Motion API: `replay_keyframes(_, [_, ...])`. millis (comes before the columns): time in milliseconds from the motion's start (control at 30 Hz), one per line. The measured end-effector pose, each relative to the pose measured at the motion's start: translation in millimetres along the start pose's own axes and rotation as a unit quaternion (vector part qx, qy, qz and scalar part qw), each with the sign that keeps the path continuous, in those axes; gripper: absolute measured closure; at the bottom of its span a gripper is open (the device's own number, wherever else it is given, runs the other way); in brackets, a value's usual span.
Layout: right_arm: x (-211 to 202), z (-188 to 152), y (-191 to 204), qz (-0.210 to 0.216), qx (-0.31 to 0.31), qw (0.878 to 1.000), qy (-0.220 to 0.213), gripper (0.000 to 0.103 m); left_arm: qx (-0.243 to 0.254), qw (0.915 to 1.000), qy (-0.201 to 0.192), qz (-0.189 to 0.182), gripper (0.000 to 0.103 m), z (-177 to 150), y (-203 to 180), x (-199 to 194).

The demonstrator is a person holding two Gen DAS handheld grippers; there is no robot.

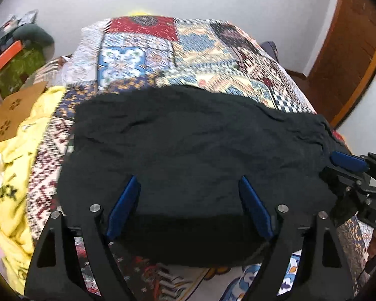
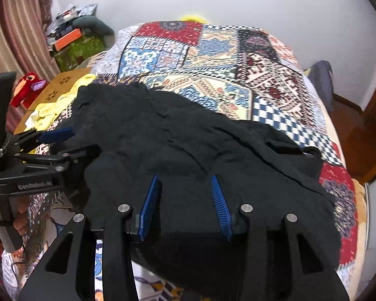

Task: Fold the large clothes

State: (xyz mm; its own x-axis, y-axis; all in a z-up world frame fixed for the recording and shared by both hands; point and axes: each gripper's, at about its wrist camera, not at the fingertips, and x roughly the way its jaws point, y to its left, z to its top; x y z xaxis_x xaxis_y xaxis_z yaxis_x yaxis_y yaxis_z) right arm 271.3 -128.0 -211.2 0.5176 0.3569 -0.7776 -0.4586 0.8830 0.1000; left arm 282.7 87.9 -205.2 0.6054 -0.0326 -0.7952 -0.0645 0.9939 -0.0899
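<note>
A: Black garment (image 1: 188, 145): spread on patchwork bedspread (image 1: 178, 57), yellow clothes (image 1: 15, 155) to its left.
B: Left gripper (image 1: 188, 205): fingers apart. Right gripper (image 2: 185, 205): fingers apart, nothing held.
A: Risk: pinching one layer only; fold slips crooked.

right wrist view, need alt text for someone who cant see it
A black garment lies spread across a patchwork bedspread, with the right gripper open just above its near edge. At left, the left gripper reaches in at the garment's side; a yellow cloth lies beyond it.
</note>
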Motion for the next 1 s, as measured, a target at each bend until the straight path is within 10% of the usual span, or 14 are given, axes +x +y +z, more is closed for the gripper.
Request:
replay_keyframes(233, [-23, -4, -12, -0.037, 0.005, 0.999, -0.019, 0.056, -0.052, 0.9970, -0.053, 0.022, 0.020, -5, 41, -45])
replay_keyframes(433, [-7, -24, -23, -0.044, 0.016, 0.999, -0.005, 0.048, -0.157, 0.9874, -0.020, -0.014, 0.020, -29, 91, -40])
replay_keyframes(800, [-20, -11, -22, -0.032, 0.029, 0.999, -0.011, 0.048, -0.363, 0.9062, 0.038, -0.214, 0.020, -73, 143, 17])
replay_keyframes(1000, [-8, -19, -22, -0.037, 0.035, 0.999, -0.005, 0.047, -0.418, 0.8769, 0.041, -0.234, 0.020, -71, 152, 53])
